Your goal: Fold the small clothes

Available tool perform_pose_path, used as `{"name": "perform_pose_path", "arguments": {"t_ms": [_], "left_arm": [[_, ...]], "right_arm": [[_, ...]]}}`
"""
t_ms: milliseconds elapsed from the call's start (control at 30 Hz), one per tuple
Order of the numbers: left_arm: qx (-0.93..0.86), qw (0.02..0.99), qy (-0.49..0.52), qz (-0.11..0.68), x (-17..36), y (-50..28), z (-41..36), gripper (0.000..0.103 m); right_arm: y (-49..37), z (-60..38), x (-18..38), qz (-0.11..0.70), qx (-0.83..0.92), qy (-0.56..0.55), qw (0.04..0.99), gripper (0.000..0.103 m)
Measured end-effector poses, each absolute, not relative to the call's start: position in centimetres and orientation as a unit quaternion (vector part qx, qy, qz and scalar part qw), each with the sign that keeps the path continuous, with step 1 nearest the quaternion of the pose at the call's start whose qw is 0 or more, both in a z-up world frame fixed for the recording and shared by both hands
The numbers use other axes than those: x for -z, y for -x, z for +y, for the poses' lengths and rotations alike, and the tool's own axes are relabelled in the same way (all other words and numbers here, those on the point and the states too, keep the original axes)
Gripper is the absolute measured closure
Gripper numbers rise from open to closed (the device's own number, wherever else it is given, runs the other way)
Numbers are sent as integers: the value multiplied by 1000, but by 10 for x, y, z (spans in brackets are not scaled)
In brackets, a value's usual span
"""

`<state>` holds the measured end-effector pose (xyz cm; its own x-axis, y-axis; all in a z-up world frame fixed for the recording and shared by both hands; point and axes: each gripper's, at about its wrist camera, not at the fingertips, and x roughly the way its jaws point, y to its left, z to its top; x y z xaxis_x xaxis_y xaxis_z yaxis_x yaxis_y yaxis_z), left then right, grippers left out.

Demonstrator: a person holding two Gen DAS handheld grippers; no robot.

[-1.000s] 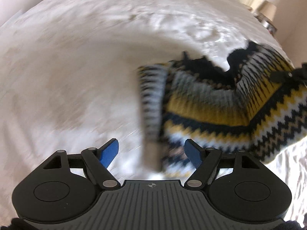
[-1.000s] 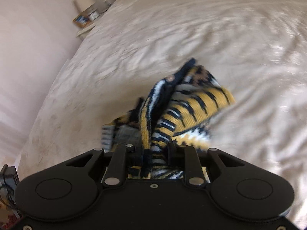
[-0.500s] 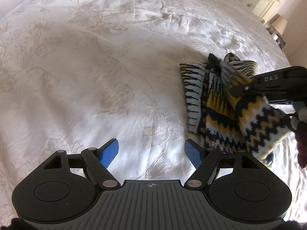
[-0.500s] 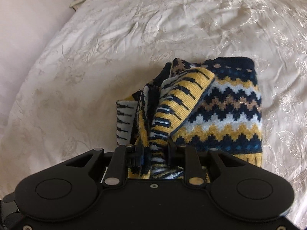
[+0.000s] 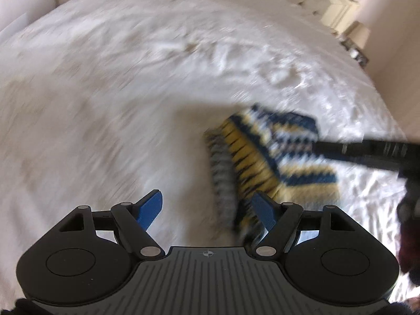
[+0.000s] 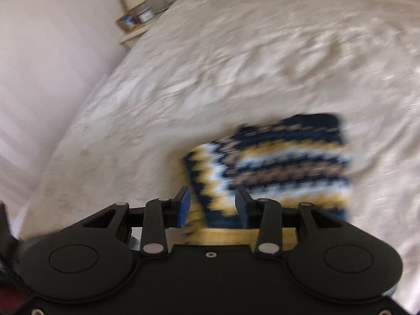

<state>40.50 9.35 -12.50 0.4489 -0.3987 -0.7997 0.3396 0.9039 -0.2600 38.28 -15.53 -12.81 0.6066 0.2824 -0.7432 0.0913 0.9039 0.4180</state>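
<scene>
Right wrist view: your folded sweater (image 6: pixel 275 162) lies flat on the bedspread (image 6: pixel 210 65), long axis crosswise (blurred), open cover on every side. Your right gripper (image 6: pixel 212 204) has just been opening, pads off it. Your left gripper (image 5: pixel 207 207) stands wide, empty.

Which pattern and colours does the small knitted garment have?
Zigzag stripes in navy, yellow, white and tan; the knitted garment shows best in the right wrist view.

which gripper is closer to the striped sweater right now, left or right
Right. The right gripper hangs right over the sweater, its just-opened jaws either side of the near edge without pressing it. The left gripper is open beside the sweater's left edge, mostly over the bedspread.
</scene>
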Motion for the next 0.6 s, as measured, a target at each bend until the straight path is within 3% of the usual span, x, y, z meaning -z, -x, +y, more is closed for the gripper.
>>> {"name": "perform_pose_path", "arguments": {"t_ms": [267,600], "left_arm": [[297,839,-7,455,122,-424,2,28],[232,807,-91,535,193,-443,-23,26]], "right_arm": [[-379,-207,149,451,20,-210,867,54],[-388,-216,172,470,14,-217,856,55]]}}
